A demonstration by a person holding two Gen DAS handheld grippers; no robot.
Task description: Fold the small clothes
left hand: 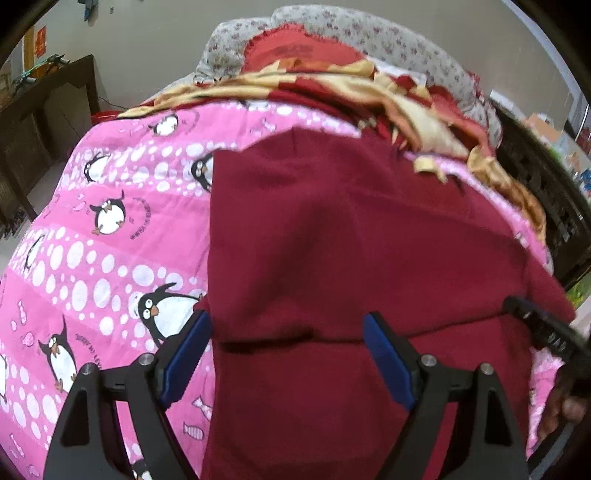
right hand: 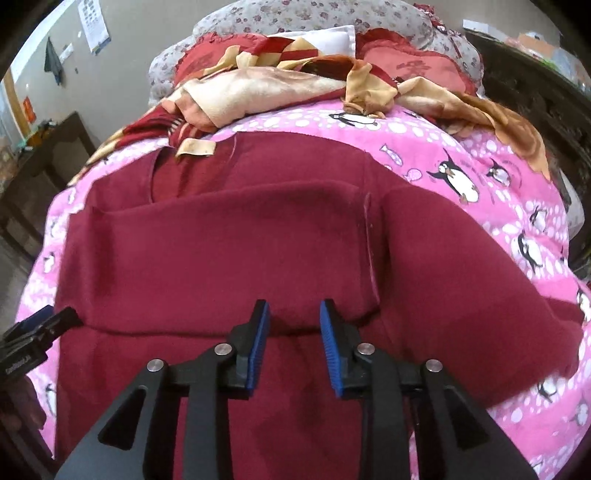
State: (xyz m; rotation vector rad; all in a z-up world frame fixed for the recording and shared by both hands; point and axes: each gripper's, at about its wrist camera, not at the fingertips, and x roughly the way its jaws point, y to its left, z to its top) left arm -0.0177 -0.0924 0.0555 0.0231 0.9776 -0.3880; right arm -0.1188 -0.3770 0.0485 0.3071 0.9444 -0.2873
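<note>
Pink bedding printed with penguins and white dots (left hand: 92,266) covers a bed that fills both wrist views, with a plain pale wall (left hand: 147,40) behind it and dark wooden furniture (left hand: 44,110) at the far left. At the far end of the bed a grey floral pillow (right hand: 295,14) and a red cushion (right hand: 413,66) sit behind a crumpled red-and-cream blanket (right hand: 258,85). Spread across the middle of the pink cover lies a maroon garment (right hand: 229,258), partly folded, one layer doubled over another so that a fold edge runs across it just beyond the right gripper's fingertips. The left gripper (left hand: 286,332) hovers over the garment's left edge with its blue-padded fingers spread wide, the left pad above the pink cover, the right pad above the maroon cloth, nothing between them. The right gripper (right hand: 294,314) points down at the near middle of the garment, its jaws parted, the blue pads clear of each other and pinching no cloth. Each gripper shows at the edge of the other's view.
</note>
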